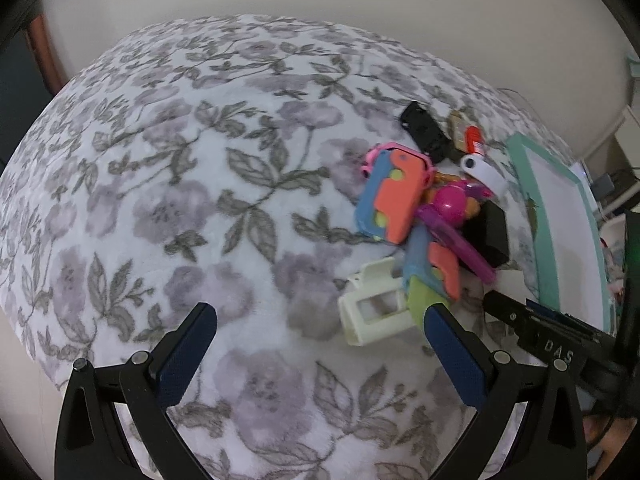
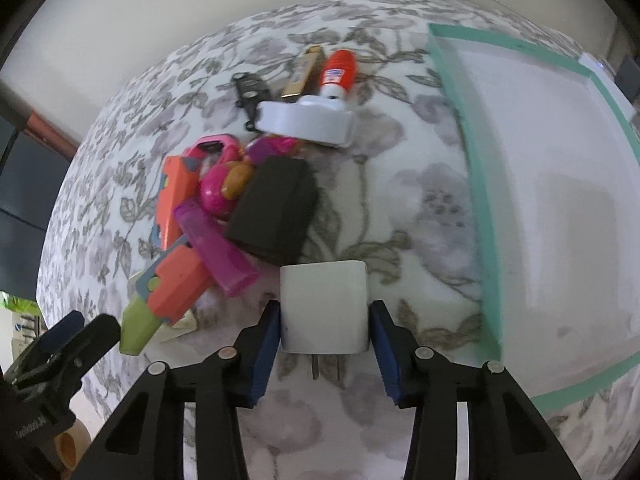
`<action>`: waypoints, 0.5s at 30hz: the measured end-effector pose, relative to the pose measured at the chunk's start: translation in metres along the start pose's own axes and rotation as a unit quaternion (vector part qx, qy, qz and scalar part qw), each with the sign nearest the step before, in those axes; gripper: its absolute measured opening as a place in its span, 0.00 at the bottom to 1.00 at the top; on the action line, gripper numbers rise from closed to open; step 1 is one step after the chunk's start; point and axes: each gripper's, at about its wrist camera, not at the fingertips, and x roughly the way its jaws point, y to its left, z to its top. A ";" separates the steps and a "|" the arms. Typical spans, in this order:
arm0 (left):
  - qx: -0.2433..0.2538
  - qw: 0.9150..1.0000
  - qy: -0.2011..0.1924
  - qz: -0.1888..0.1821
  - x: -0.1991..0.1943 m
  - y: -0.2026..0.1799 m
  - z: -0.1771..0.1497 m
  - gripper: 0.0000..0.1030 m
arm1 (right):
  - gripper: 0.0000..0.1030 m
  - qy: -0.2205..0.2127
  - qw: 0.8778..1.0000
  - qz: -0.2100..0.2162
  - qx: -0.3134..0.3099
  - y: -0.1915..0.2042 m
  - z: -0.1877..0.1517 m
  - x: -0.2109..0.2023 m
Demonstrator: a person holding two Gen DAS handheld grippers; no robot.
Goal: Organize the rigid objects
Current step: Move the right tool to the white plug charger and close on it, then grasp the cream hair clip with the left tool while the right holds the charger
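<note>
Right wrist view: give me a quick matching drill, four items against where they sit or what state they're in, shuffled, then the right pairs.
Items:
1. white charger
2. glue stick
3. black block
4. teal-rimmed tray

Places or states:
A. far end of the pile, red body, white cap
B. right of the pile, white inside, nothing in it
C. between the right tool's fingers, prongs toward the camera
D. in the pile, beside the purple piece

Pairs: 1-C, 2-A, 3-D, 4-B
</note>
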 end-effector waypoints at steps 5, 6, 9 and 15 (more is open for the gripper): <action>0.030 1.000 -0.001 -0.001 0.002 -0.016 -0.003 1.00 | 0.46 0.000 1.000 -0.003 0.017 -0.013 -0.001 -0.004; 0.039 0.999 -0.001 -0.001 0.002 -0.020 -0.004 1.00 | 0.46 0.000 1.000 -0.003 0.019 -0.014 -0.002 -0.005; 0.069 0.998 0.001 -0.004 0.004 -0.034 -0.007 1.00 | 0.46 0.001 1.000 -0.001 0.021 -0.016 -0.002 -0.007; 0.094 0.995 -0.005 0.024 0.015 -0.044 -0.007 1.00 | 0.46 0.001 1.000 -0.003 0.018 -0.016 -0.003 -0.006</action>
